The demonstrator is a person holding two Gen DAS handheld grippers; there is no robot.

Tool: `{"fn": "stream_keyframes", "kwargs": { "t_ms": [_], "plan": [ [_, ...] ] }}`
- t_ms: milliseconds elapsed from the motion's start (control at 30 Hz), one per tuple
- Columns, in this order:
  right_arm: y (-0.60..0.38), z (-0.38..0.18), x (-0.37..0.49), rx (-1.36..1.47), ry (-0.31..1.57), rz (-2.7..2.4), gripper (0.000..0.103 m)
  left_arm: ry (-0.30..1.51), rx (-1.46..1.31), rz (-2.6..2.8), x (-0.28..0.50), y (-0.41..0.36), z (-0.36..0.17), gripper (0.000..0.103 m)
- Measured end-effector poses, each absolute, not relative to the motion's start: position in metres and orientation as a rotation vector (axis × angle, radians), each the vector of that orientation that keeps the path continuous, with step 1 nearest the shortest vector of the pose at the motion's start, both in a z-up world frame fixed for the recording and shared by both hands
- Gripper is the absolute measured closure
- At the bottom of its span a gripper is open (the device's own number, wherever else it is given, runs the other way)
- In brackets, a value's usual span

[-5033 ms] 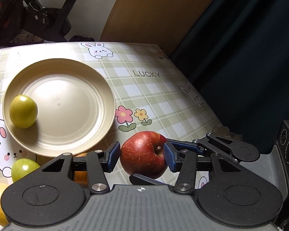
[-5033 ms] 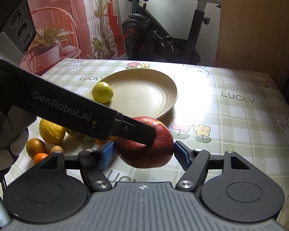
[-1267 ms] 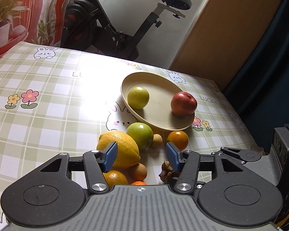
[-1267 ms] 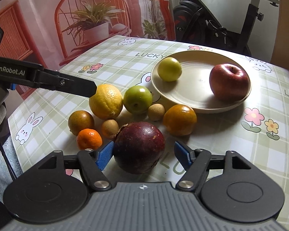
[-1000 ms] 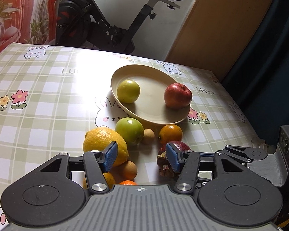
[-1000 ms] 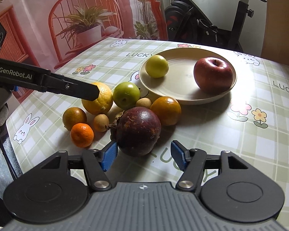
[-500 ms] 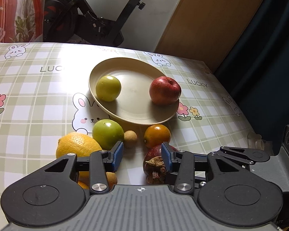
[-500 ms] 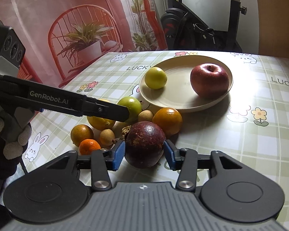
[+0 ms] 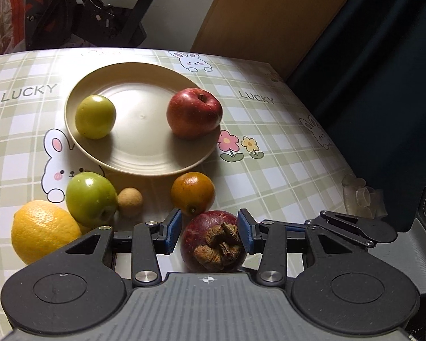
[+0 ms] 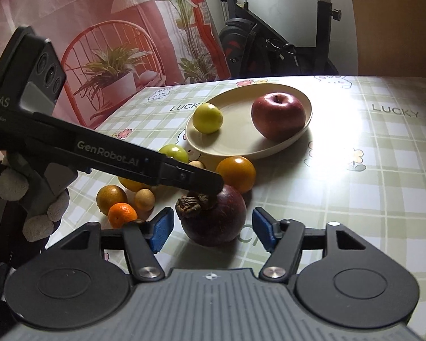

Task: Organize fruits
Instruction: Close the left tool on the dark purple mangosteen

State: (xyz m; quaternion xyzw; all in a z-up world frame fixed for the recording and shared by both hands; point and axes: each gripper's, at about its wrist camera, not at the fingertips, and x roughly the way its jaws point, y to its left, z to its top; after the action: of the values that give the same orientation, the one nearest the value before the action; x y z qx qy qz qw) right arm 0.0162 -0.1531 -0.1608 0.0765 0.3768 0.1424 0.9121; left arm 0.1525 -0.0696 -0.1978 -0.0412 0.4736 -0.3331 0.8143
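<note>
- Left wrist view: the mangosteen (image 9: 213,240) sits on the table right between the blue pads of the left gripper (image 9: 209,230), its dried stem cap tilted toward the camera.
- The left pads stand about as wide as the fruit. The pad at 3 o'clock looks to be touching the skin, while a thin gap shows at the 9 o'clock pad, so I judge it bracketed and not yet squeezed.
- The fruit is nearly round, so no long axis matters; only the stem cap breaks the shape.
- From this claw the plate (image 9: 144,164) lies at 12 o'clock, holding a small green fruit (image 9: 95,116) at its 9 o'clock side and a red apple (image 9: 194,112) at its 3 o'clock side. An orange (image 9: 192,193) sits between claw and plate.
- Right wrist view: the right gripper (image 10: 214,228) is spread wider than the mangosteen, with clear gaps on both sides, and holds nothing.
- The left gripper reaches in from 9 o'clock, its fingertip on top of the fruit, so the left looks nearer to a grip.
- A gloved hand (image 10: 28,199) holds the left tool.
- Surface and room: a glossy checked tablecloth (image 10: 369,170) with a bright glare patch; an exercise bike (image 10: 269,42) stands behind.
</note>
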Motion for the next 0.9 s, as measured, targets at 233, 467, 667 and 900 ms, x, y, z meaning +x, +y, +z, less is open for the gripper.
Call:
{"fn": "stream_keyframes", "kwargs": {
  "t_ms": [233,467,667,900],
  "plan": [
    [-0.140,-0.171,0.024,0.079,0.804,0.284,0.038,1.036,-0.101,-0.725,0.152,-0.072,-0.201,0.058],
    [-0.135,-0.177,0.031,0.036,0.811,0.268,0.041,0.968,-0.153,-0.715,0.147,-0.058,-0.187,0.055],
    [-0.134,-0.177,0.028,0.034,0.800,0.260,0.042,0.965,-0.127,-0.726,0.138,-0.061,-0.190,0.027],
    [-0.130,-0.175,0.028,0.016,0.787,0.262,0.042,1.003,-0.109,-0.714,0.134,-0.063,-0.204,0.028]
  ]
}}
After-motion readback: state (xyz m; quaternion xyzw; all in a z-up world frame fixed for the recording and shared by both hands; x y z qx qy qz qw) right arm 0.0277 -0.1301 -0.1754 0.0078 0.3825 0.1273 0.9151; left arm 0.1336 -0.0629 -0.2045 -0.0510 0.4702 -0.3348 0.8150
